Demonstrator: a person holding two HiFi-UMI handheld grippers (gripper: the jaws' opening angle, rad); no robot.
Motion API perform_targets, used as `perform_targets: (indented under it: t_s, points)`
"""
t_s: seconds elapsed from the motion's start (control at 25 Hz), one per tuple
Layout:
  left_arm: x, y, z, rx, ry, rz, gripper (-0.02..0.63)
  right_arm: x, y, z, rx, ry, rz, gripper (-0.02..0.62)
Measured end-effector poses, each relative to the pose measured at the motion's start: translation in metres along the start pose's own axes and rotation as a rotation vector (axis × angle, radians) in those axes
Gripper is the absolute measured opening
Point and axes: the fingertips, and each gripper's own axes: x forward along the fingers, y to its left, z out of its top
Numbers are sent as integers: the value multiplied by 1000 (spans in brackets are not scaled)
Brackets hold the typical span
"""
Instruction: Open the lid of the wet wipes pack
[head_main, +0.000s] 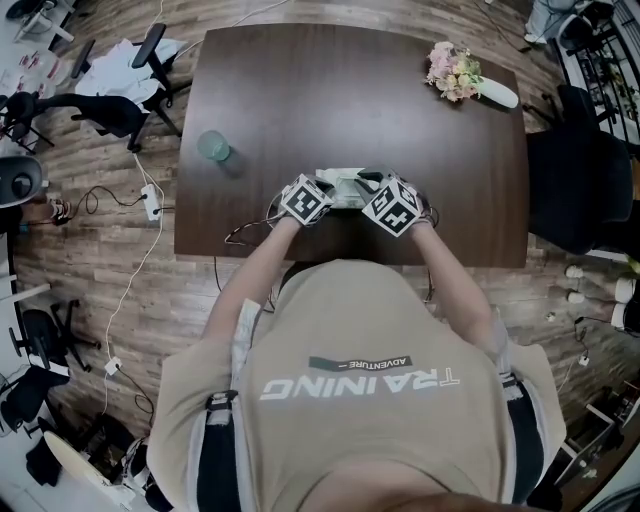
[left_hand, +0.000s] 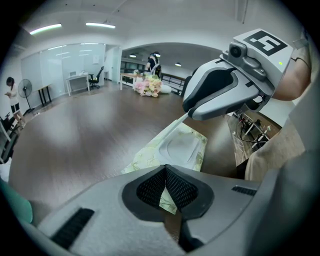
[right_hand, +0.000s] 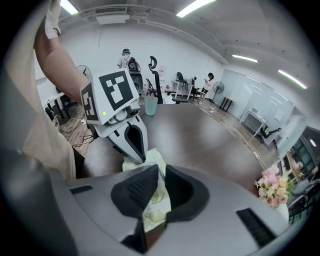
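Head view: a person bends over a dark worktop (head_main: 300, 90), where the wet wipes pack (head_main: 345, 188) lies at 6 o'clock by the near edge. A green cup (head_main: 213, 146) stands at 10 o'clock and a spray of flowers (head_main: 455, 72) at 1 o'clock, both well apart from the work. The left claw (left_hand: 165, 169) is pinched fully together on the pack's near corner, pinning that end. The right claw (right_hand: 159, 172) is closed to a narrow slit with pale material squeezed between its pads. In the left gripper view, a thin pale edge of the lid (left_hand: 184, 144) rises to the right claw's tips, so the lid appears gripped and partly lifted. Done well, the step calls for the left claw to anchor the pack flat while the right swings the flap up and back about its hinge in a smooth arc, without dragging the pack off the worktop.
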Motion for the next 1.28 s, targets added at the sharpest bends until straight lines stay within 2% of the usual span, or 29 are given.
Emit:
perform_targets:
  t_s: [0.68,1.0,1.28]
  points:
    - [0,-1,-3,-15,17,-15,9,12,-31,8,40,-23,21,44]
    - [1,-1,-3,-49,9,-27,9,23,-46,6,116,-43,113,44]
    - [0,0,-3,0,29,-21,9,33,-53,6,146,-63,141,44]
